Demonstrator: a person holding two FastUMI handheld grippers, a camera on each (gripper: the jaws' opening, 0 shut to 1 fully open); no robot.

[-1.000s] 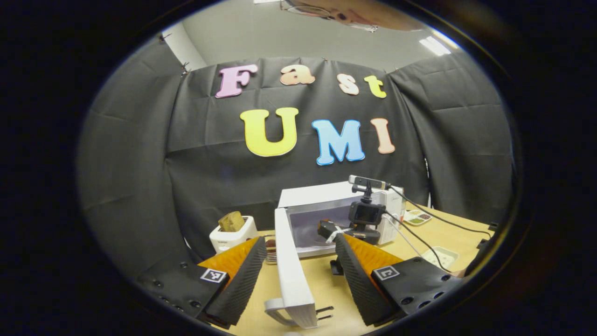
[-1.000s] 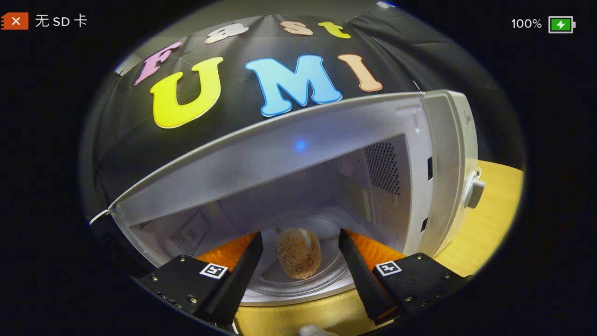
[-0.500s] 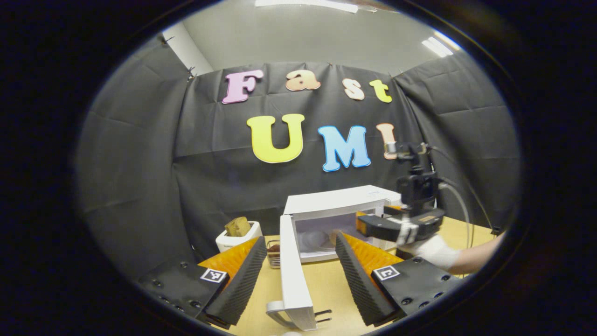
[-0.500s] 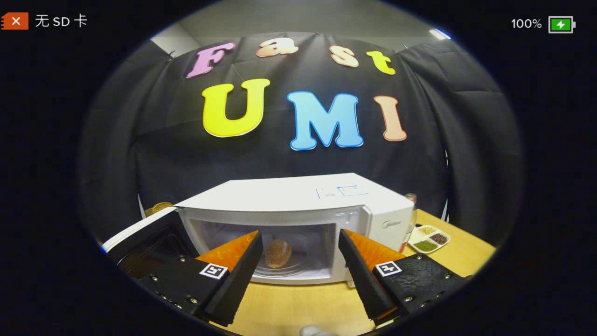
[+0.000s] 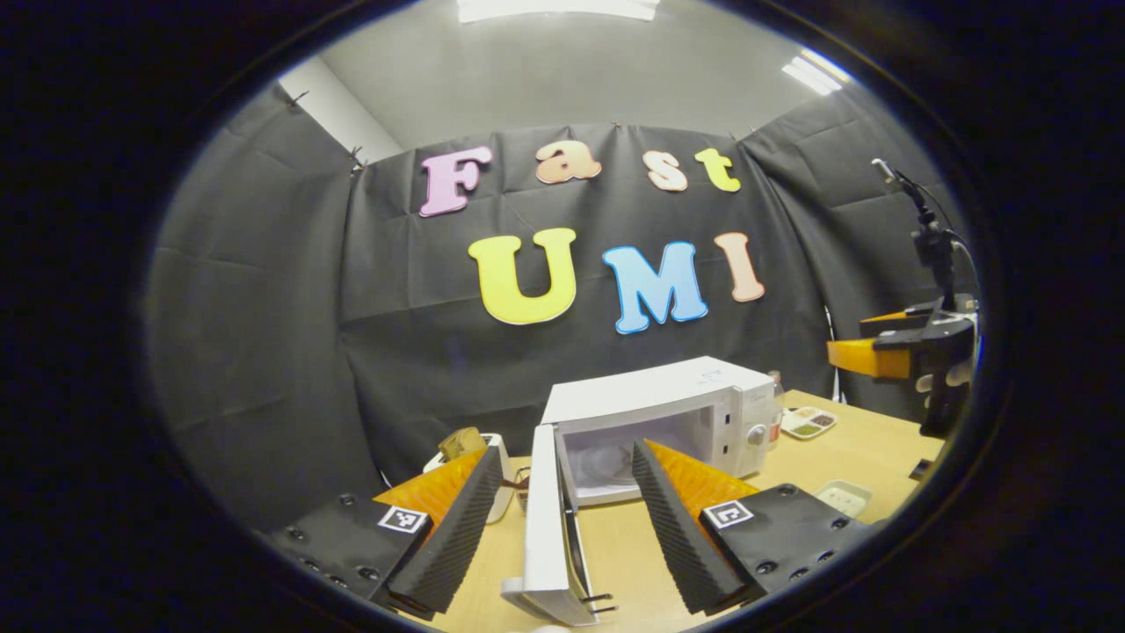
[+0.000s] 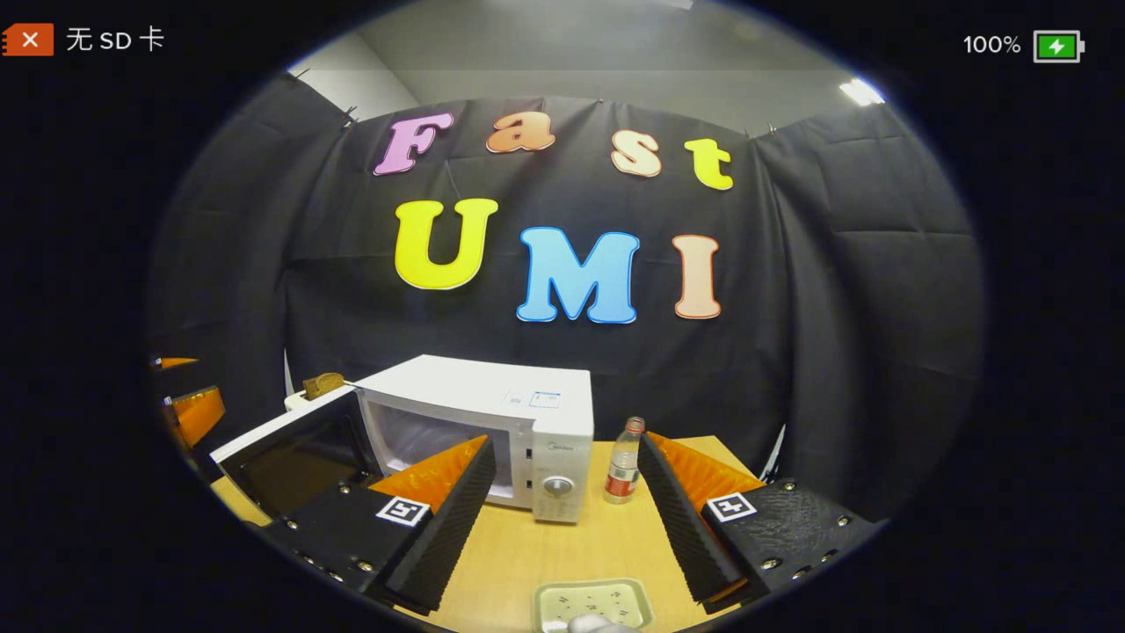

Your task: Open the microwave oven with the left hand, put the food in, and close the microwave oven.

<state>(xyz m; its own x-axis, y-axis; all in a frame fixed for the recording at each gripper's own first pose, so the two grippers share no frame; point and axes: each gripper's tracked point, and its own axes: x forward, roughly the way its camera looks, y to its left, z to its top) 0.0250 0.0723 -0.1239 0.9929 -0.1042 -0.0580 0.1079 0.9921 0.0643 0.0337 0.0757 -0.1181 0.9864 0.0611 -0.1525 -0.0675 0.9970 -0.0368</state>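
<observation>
Fingers of the left gripper stand spread wide with nothing gripped; the open microwave door runs edge-on through the gap between them, its handle end nearest the camera, touching neither finger as far as can be told. Straight beyond the fingers sits the microwave, cavity open and pale inside; the food cannot be made out in it. Just past the left finger is a toaster with a slice of bread poking up. Far to the right and raised well above the table, the right gripper shows from the side.

Right gripper fingers are likewise released, empty. Beyond the gap stands the microwave's control side with its knob, and just inside the right finger a bottle. Below, between the fingers, lies a small white tray. Door hangs open off to the left.
</observation>
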